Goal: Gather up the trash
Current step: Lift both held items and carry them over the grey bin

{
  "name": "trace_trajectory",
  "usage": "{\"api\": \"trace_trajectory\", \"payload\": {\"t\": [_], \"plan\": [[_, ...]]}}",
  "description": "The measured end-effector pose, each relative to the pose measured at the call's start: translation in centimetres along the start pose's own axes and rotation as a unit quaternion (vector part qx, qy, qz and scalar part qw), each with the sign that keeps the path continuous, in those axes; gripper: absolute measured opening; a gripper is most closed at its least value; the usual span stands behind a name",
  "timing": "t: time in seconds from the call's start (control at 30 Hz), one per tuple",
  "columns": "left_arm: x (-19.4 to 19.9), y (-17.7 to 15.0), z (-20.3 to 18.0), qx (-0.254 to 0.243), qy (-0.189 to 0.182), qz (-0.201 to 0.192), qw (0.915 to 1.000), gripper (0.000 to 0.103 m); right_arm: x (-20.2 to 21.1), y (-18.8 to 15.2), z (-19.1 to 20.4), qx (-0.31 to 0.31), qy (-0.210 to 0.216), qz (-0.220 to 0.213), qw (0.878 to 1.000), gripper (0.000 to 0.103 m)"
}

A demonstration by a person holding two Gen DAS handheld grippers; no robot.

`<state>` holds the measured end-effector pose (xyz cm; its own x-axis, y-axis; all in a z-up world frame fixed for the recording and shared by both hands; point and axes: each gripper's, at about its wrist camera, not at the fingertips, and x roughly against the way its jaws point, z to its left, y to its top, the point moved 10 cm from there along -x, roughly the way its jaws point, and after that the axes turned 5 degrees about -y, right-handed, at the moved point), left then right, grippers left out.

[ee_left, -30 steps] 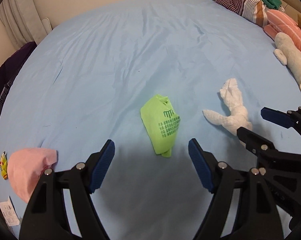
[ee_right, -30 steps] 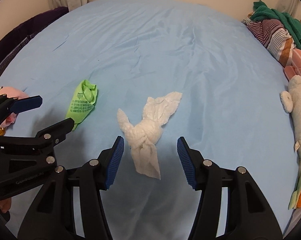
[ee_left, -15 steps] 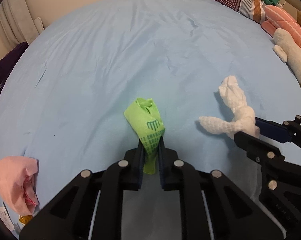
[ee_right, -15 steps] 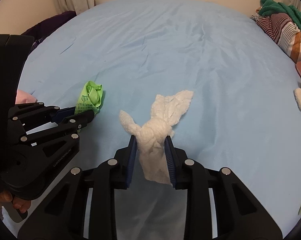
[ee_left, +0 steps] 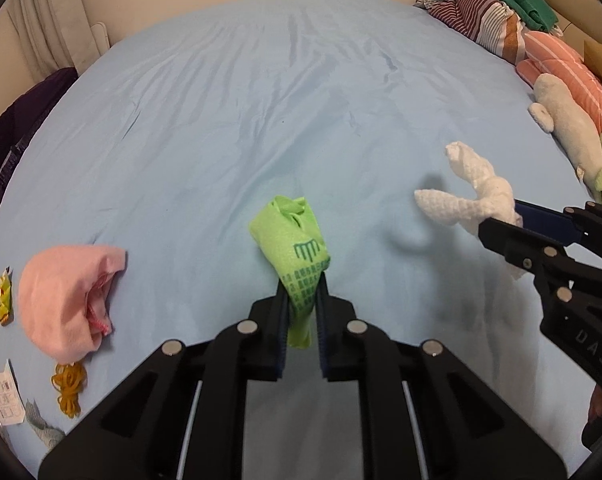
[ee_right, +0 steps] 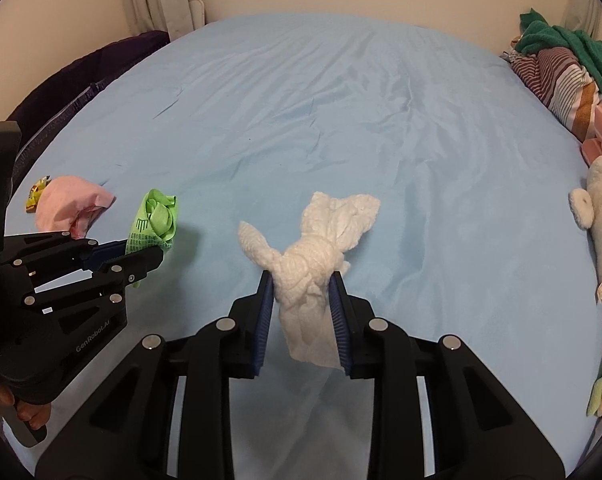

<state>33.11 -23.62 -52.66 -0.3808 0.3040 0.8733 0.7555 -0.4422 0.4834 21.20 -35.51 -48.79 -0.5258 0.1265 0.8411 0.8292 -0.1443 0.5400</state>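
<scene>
While left fingers (ee_left: 283, 312) pinch the green wrapper (ee_left: 291, 246), right fingers (ee_right: 265, 308) clamp the white tissue wad (ee_right: 313, 258).

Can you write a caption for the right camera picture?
Right gripper pinches white tissue above the blue bed.

Both grippers clamped, tilted steeply down over the bed sheet (ee_left: 261, 128).
L gripper (ee_left: 302, 300): jaws nearly together, pads pinching the green wrapper (ee_left: 291, 240), held clear above the sheet. R gripper (ee_right: 303, 296): jaws a bit wider, pads pressed on both sides of the white tissue wad (ee_right: 313, 248), also off the sheet. L sits just left of R, tips apart.
</scene>
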Motion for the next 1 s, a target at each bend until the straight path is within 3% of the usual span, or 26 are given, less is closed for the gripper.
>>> {"api": "trace_trajectory", "payload": {"t": [0.33,0.6,0.8,1.0], "plan": [[6.3,-7.1,4.2,0.059,0.017,0.005,0.9981,0.013,4.7,-2.9,6.5,0.058,0.028,0.003,0.998,0.027],[12.8,-14.3,8.6,0.124,0.046,-0.003,0.9912,0.013,9.1,-6.4,14.9,0.147,0.070,0.004,0.987,0.027],[18.2,-20.0,12.6,0.180,0.078,-0.015,0.9805,0.013,12.3,-8.6,21.8,0.215,0.106,-0.005,0.971,0.027],[23.3,-27.2,18.1,0.251,0.112,-0.019,0.9613,0.013,14.8,-10.9,30.0,0.270,0.147,-0.009,0.952,0.027]]}}
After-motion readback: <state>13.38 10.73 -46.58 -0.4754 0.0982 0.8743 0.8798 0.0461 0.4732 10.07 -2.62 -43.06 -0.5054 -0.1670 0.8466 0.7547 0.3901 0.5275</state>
